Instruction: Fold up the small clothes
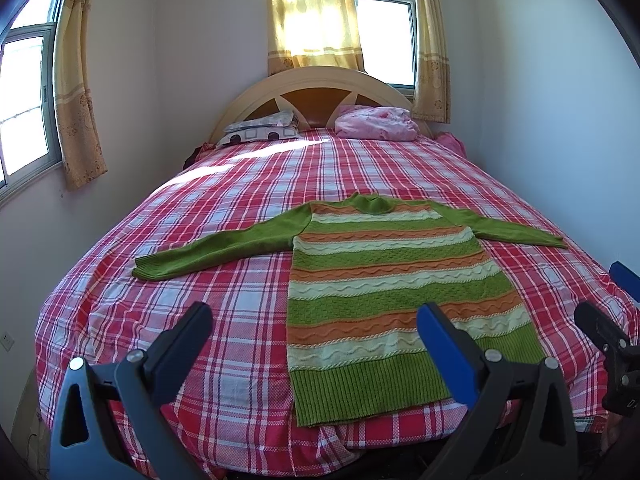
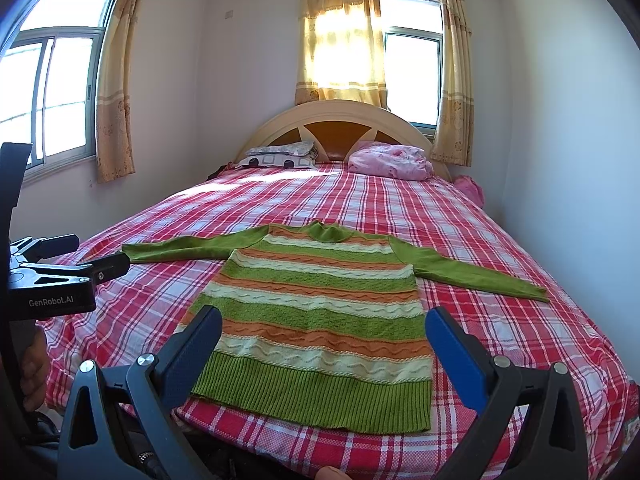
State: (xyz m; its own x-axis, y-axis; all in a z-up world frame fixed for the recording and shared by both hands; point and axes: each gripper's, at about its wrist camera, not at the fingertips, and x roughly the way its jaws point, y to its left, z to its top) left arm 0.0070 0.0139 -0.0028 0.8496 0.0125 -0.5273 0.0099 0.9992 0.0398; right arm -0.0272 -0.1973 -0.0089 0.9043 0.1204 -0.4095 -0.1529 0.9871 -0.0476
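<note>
Left wrist view: the left gripper hung above the foot of the bed, its two fingers spread wide and gripping nothing; neither finger touched cloth. The striped sweater, green, orange and cream, lay flat on the red plaid cover with its ribbed hem toward the camera and its collar toward the headboard. Both green sleeves were stretched out sideways, the left one reaching well past the body. The right-hand finger overlapped the sweater's lower corner in the picture, but contact could not be confirmed. Part of the right gripper showed at the right edge, near the bed's corner. A patterned pillow and a pink bundle sat at the head of the bed. Right wrist view: the right gripper was centred over the sweater's hem, fingers set wide apart and empty, framing the hem on both sides from above. The left gripper appeared at the left edge, off the sweater, beside the end of the left sleeve; a hand held its grip below.
</note>
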